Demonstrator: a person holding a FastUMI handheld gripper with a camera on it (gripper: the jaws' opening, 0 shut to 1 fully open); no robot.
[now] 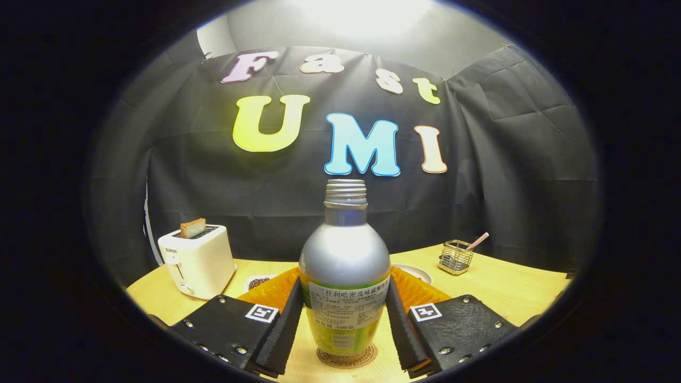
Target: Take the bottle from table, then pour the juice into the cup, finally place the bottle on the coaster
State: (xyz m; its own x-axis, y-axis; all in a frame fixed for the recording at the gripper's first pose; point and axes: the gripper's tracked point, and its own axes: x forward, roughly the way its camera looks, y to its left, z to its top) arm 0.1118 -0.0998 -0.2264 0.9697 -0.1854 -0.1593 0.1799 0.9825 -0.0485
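A silver metal bottle (345, 255) with a green label and an open threaded neck stands upright on a round cork coaster (347, 357) on the wooden table (505, 287). My gripper (345, 290) has a finger on each side of the bottle. Both black ribbed pads (291, 314) lie against its widest part with no gap showing. The bottle's base rests on the coaster between the fingers.
A white toaster (198, 260) with a slice of toast stands far left. Beyond the left finger is a small dish (259, 281) of brown bits, and a white plate (417, 274) lies beyond the right finger. A wire holder (456, 257) with a straw sits at the back right.
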